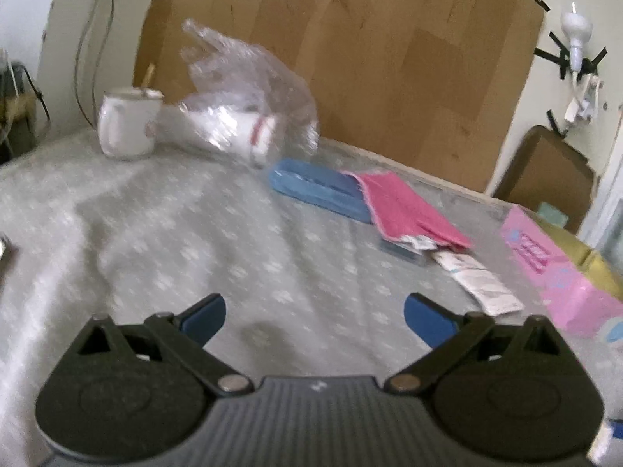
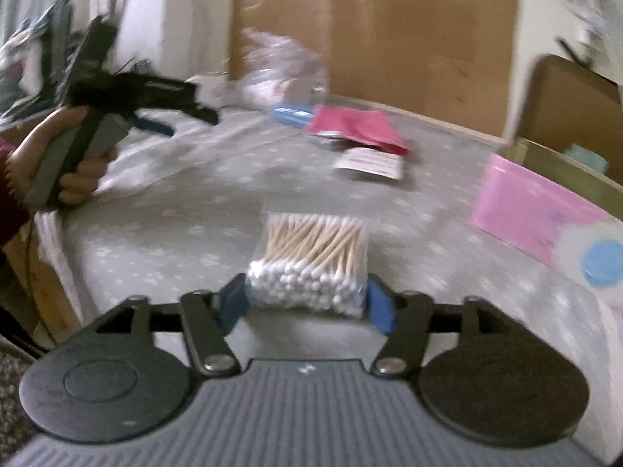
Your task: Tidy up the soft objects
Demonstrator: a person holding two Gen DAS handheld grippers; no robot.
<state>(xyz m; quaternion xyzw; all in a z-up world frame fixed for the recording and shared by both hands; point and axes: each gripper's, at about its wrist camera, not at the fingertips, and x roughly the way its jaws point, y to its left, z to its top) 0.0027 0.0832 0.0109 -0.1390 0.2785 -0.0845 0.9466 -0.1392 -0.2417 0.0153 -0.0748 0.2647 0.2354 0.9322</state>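
A clear bag of cotton swabs [image 2: 311, 257] sits between the blue pads of my right gripper [image 2: 307, 303], which touch both of its sides, above the grey patterned cloth [image 2: 175, 233]. My left gripper [image 1: 315, 315] stands open over the same cloth with nothing between its fingers. It also shows at the left of the right wrist view, held by a hand [image 2: 78, 163]. A pink cloth [image 1: 412, 210] lies farther back, partly over a blue case [image 1: 315, 186]. A crumpled clear plastic bag [image 1: 241, 116] with white items inside lies at the back.
A white mug [image 1: 128, 124] stands at the back left. A pink box [image 1: 553, 268] lies at the right, with a white packet [image 1: 483, 280] beside it. A large cardboard sheet [image 1: 350, 58] leans against the wall behind the surface.
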